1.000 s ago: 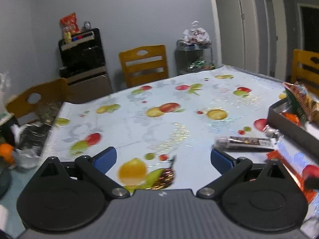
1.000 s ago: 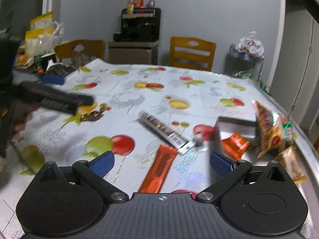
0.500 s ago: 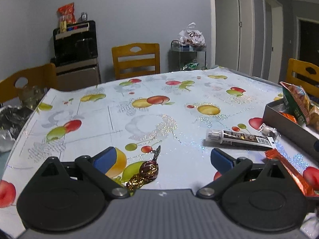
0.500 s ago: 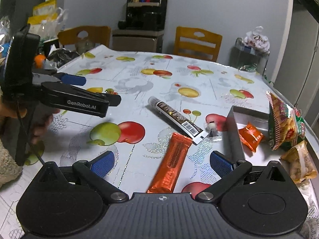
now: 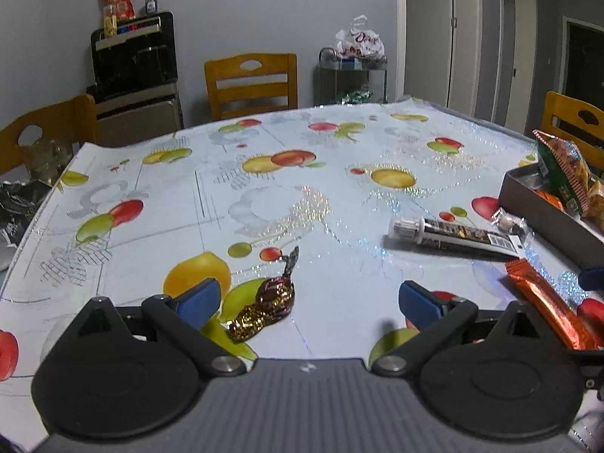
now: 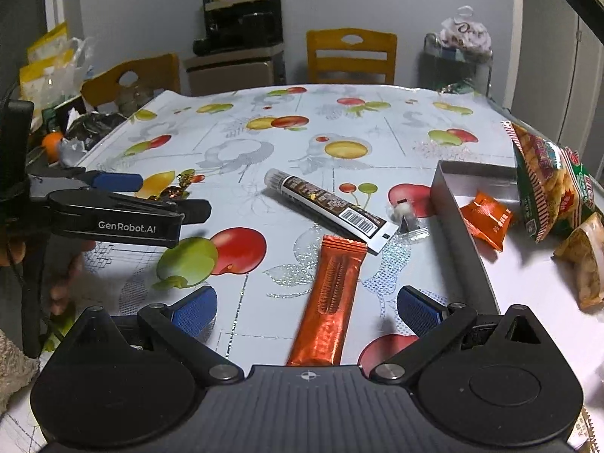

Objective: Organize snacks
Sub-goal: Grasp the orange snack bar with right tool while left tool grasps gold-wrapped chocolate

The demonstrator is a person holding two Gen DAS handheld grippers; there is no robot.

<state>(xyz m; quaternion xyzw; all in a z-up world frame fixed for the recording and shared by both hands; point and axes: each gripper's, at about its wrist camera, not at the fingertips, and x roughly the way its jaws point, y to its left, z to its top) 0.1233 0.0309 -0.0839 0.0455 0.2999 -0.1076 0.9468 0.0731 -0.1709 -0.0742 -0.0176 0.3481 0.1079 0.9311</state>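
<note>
On fruit-print surface, left gripper wide open, empty, foil candy between its jaws, right gripper wide open, empty, orange stick pack between its jaws, tray at 2 o'clock.

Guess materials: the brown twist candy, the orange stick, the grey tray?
Brown twist candy: thin metallic foil or film, judging by its crinkles and gold glints. Orange stick: glossy foil-laminate sachet, with a crimped, serrated top seal and sheen. Grey tray: looks like matte card or thin metal with straight, thin walls; can't tell which.
</note>
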